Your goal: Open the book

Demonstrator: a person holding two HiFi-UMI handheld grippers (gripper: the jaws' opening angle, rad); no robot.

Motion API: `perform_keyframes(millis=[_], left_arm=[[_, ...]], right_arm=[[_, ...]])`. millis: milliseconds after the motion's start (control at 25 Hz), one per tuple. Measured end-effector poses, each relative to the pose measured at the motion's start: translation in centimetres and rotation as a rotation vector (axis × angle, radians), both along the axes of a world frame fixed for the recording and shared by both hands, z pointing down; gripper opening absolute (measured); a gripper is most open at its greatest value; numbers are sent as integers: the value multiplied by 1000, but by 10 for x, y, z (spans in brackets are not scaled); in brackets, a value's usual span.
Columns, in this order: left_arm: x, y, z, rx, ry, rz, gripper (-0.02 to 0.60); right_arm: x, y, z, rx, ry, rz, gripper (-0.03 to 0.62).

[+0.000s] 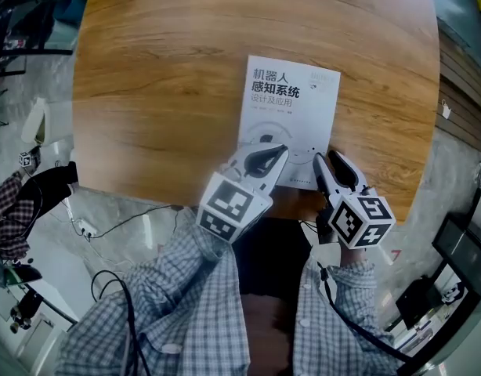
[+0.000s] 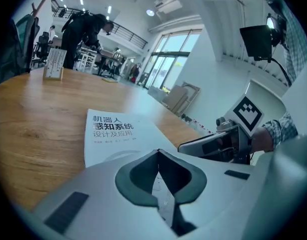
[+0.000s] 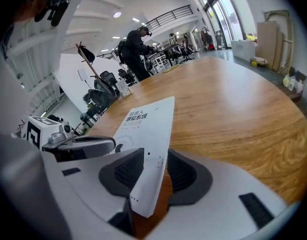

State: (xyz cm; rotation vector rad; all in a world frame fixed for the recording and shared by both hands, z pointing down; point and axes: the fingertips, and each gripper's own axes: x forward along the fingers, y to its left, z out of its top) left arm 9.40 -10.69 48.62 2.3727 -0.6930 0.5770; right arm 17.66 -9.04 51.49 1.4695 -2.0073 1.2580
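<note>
The book is lying closed on the table, just under the clenched left claw. Its corner is sitting ungripped between the released right claw's jaws. Opening is not yet beginning.

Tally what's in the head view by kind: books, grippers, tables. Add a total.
Book: 1
Grippers: 2 (left gripper, right gripper)
Table: 1
Total: 4
</note>
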Motion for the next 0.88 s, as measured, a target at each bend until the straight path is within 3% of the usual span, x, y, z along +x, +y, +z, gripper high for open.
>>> perform_keyframes(millis=[120, 320, 680, 880], left_arm=[[4, 2, 3, 0, -9, -2, 8], [8, 5, 6, 5, -24, 8, 8], [8, 4, 6, 15, -46, 7, 8], [6, 2, 5, 11, -42, -30, 8]], right_arm=[[4, 0, 8, -30, -36, 1, 140], [3, 2, 16, -95, -143, 11, 72], [5, 1, 14, -121, -203, -4, 40], [4, 0, -6, -83, -363, 49, 29]])
